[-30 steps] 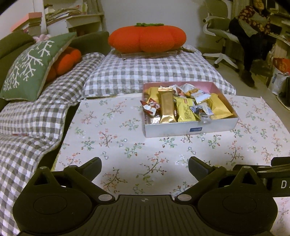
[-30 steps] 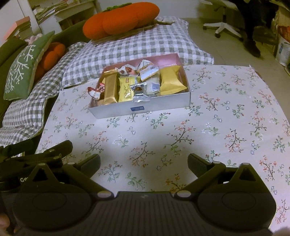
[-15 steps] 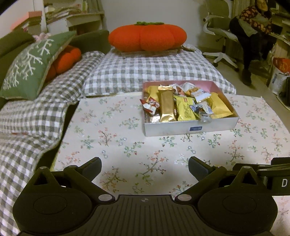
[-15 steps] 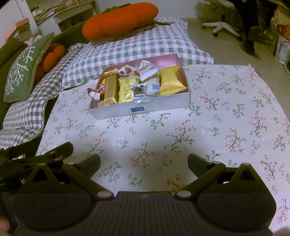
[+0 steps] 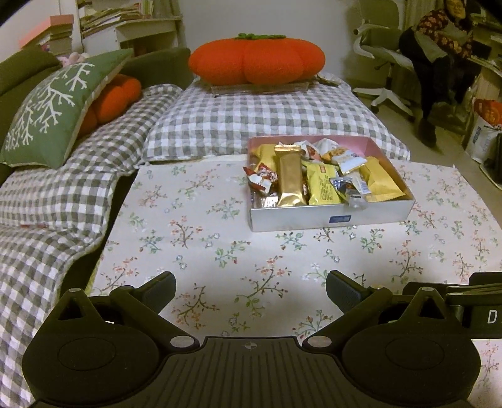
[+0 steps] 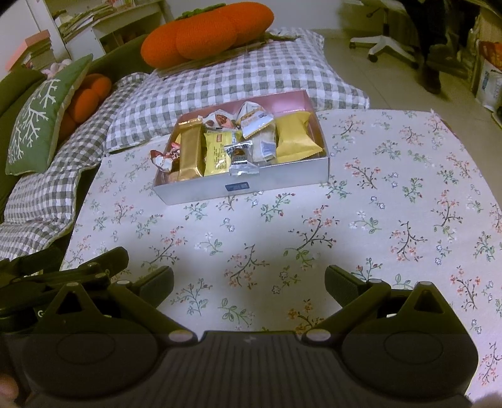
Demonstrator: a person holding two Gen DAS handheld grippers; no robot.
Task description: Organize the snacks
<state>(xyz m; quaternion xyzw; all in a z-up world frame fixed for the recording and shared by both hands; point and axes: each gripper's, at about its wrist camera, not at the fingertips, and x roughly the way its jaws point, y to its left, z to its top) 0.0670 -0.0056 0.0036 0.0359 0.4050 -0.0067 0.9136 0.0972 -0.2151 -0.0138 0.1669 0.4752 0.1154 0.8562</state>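
Left gripper [image 5: 251,284] and right gripper [image 6: 249,279]: jaws spread wide, empty

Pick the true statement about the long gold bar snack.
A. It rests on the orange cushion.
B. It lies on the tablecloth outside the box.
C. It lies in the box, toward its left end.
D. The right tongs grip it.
C: the gold bar lies among other wrappers inside the box, near its left end; both tongs are open and empty.

A home living room. A sofa [image 5: 28,72] draped in a gray checked quilt [image 5: 53,201] carries a green snowflake cushion [image 5: 56,106] and an orange pumpkin pillow [image 5: 255,61]. Bookshelves [image 5: 125,22] line the back wall, a white swivel chair [image 5: 382,62] stands on the floor, and a floral tablecloth [image 5: 194,226] covers the desk.
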